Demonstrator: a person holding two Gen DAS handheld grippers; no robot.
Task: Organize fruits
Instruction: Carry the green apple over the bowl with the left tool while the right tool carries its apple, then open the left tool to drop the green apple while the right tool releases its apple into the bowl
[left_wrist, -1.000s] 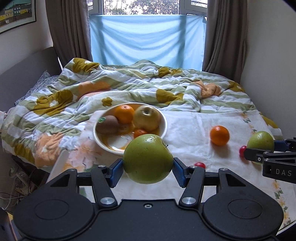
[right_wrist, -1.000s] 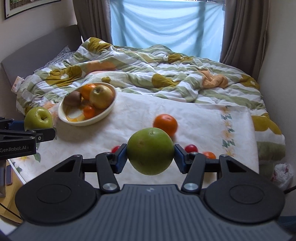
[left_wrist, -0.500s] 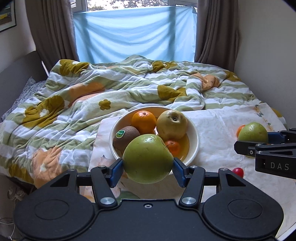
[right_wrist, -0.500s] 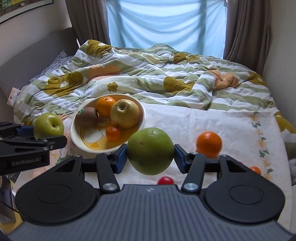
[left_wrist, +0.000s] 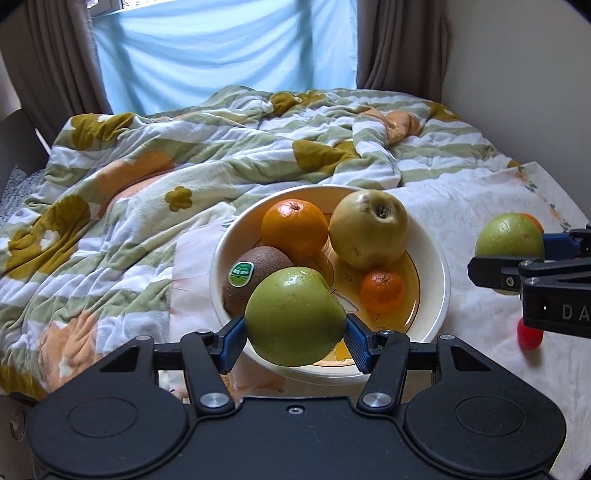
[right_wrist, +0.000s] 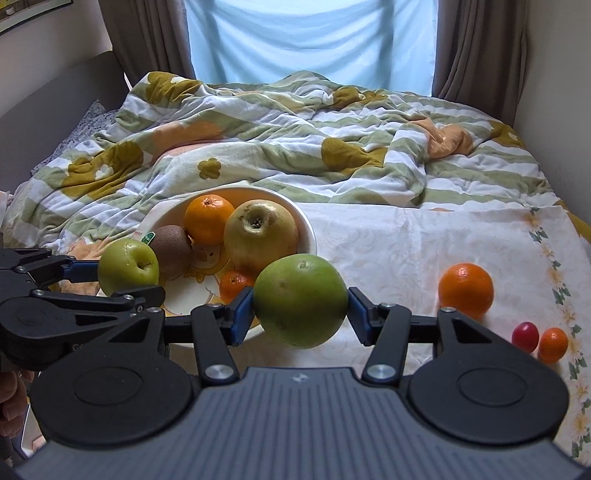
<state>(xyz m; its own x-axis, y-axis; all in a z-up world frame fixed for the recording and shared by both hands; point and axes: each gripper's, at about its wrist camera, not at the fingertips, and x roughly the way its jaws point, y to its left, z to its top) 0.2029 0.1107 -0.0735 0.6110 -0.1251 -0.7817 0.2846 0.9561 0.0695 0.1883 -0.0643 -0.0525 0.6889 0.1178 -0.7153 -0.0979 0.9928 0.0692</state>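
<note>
Our left tongs (left_wrist: 295, 334) clench a green apple (left_wrist: 294, 315) over the near rim of the fruit bowl (left_wrist: 441, 266) on the bed. Our right tongs (right_wrist: 301, 310) grip a second green fruit (right_wrist: 301, 300) just right of that bowl.

A: On a bed spread with a pale floral cloth (right_wrist: 406, 240), the right gripper (right_wrist: 301, 301) clamps a round green fruit (right_wrist: 301, 299) between its blue pads; beside it, at left, the left gripper (right_wrist: 127, 269) grips a green apple (right_wrist: 128, 265) just over the near rim of a white bowl (right_wrist: 308, 230).

B: And inside the bowl?

A: An orange (right_wrist: 208, 218), a yellowish apple (right_wrist: 260, 232), a kiwi (right_wrist: 171, 245) with a green sticker, a small mandarin (right_wrist: 234, 282); on the cloth to the right lie a loose orange (right_wrist: 465, 290), a red cherry tomato (right_wrist: 525, 336) and a small orange fruit (right_wrist: 553, 344), the last two touching; a rumpled flowered quilt (right_wrist: 295, 147) lies behind.
</note>
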